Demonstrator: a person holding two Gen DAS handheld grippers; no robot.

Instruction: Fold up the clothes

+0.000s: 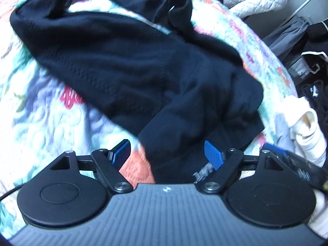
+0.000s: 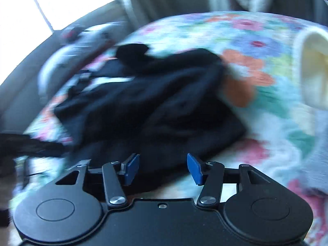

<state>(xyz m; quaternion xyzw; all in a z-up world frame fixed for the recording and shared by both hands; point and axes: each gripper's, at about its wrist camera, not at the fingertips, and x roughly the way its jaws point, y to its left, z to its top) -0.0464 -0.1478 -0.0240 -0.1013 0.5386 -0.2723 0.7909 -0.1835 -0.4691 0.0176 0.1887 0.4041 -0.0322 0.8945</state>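
Note:
A black knitted garment point(image 1: 131, 57) lies crumpled on the floral quilt point(image 1: 41, 123), stretching from the far left toward me, with a sleeve looped up at the far side. In the left wrist view my left gripper point(image 1: 168, 153) stands open just above the garment's near edge; its blue pads do not press on the cloth. The right wrist view is blurred. There the same black garment point(image 2: 155, 106) sits bunched in the middle, and my right gripper point(image 2: 163, 168) is open over its near hem with nothing pinched between the pads.
A cream garment point(image 1: 307, 127) lies at the quilt's right side, also seen as a cream garment point(image 2: 313, 65) at the right. Beyond the bed edge hang grey and dark clothes point(image 1: 297, 37). A bright window point(image 2: 30, 4) is at the far left.

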